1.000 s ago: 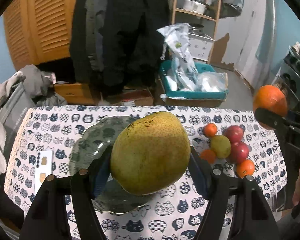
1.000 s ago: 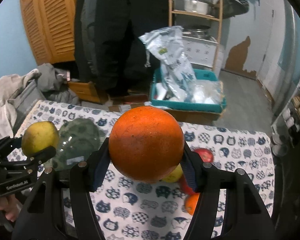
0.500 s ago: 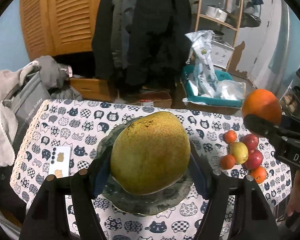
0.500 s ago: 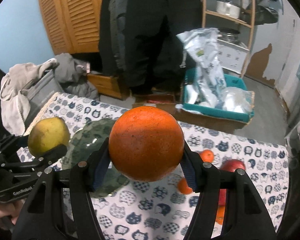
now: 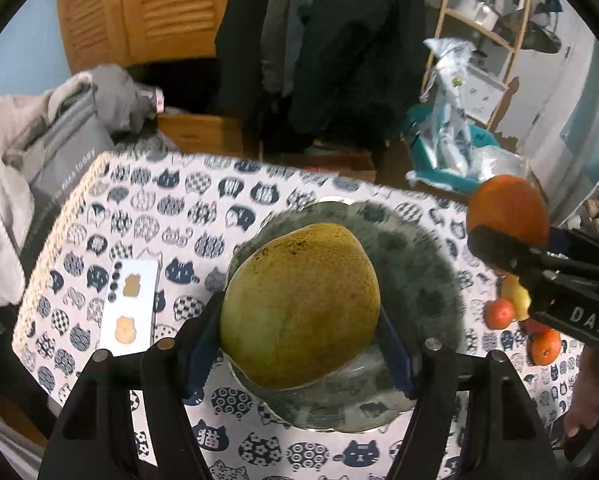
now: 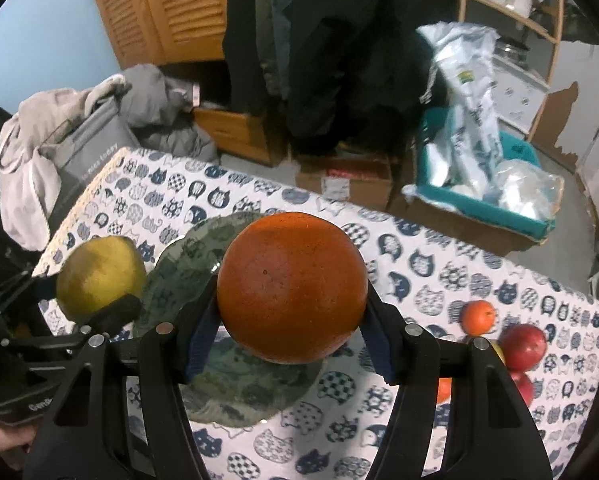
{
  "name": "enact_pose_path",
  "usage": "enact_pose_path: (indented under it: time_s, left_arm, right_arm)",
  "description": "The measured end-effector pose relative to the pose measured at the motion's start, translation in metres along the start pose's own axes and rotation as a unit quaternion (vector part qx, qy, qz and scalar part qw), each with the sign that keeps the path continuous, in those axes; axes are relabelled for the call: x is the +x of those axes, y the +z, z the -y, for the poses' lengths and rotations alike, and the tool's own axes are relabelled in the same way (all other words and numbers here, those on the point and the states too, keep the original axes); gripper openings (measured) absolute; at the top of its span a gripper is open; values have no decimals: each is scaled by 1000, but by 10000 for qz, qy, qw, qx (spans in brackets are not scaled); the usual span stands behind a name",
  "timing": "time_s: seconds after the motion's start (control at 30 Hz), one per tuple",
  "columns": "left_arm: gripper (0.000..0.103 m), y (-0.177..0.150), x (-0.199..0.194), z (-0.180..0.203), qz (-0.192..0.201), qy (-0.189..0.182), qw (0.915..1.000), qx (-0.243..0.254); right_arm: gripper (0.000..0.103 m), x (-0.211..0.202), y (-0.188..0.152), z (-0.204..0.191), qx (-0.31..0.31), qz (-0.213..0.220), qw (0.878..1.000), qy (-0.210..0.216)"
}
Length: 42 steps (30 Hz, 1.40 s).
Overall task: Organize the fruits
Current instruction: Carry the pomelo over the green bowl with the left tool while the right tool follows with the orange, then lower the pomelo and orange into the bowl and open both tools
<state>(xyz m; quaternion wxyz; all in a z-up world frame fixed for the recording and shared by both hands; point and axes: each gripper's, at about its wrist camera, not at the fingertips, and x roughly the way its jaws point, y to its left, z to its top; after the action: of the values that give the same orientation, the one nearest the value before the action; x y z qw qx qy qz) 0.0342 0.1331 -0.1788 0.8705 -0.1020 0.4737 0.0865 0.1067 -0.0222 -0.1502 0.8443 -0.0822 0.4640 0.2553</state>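
Observation:
My left gripper (image 5: 299, 332) is shut on a large yellow-green pomelo (image 5: 299, 304) and holds it above the dark green plate (image 5: 423, 280). My right gripper (image 6: 289, 320) is shut on a big orange (image 6: 291, 284) and holds it above the same plate (image 6: 187, 264). Each gripper shows in the other's view: the orange (image 5: 507, 208) at the right, the pomelo (image 6: 99, 276) at the left. Small oranges (image 6: 477, 316), red apples (image 6: 523, 346) and a yellow fruit (image 5: 515, 294) lie on the cat-print tablecloth (image 6: 419, 272) to the right of the plate.
A white card with biscuit shapes (image 5: 129, 304) lies left of the plate. Clothes and a grey bag (image 5: 59, 160) sit off the table's left end. A teal box with plastic bags (image 6: 483, 184) and cardboard boxes stand on the floor beyond the far edge.
Both grippers have moved left and tilted down over the plate, each still holding its fruit. The plate now lies under both fruits; the loose fruit pile has shifted to the right edge.

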Motion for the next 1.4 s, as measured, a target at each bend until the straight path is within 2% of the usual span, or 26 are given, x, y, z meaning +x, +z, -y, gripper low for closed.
enact_pose_path:
  time_s: [0.23, 0.47, 0.83, 1.13, 1.4]
  left_arm:
    - [73, -12, 46, -21, -583, -41, 9980, -253]
    - [73, -22, 74, -22, -936, -78, 9952, -281]
    - [73, -32, 106, -16, -1416, -197, 9894, -248]
    - [73, -35, 118, -4, -1555, -89, 9878, -92]
    - [73, -33, 116, -9, -1674, -173, 9855, -231]
  right_arm:
    - [64, 36, 0, -16, -36, -367, 9992, 151]
    - [64, 67, -8, -24, -78, -721, 9971, 214]
    - [64, 82, -15, -20, 33, -927, 9954, 250]
    - [65, 84, -17, -15, 131, -970, 9947, 302]
    - [65, 88, -14, -10, 243, -1008, 9938, 411]
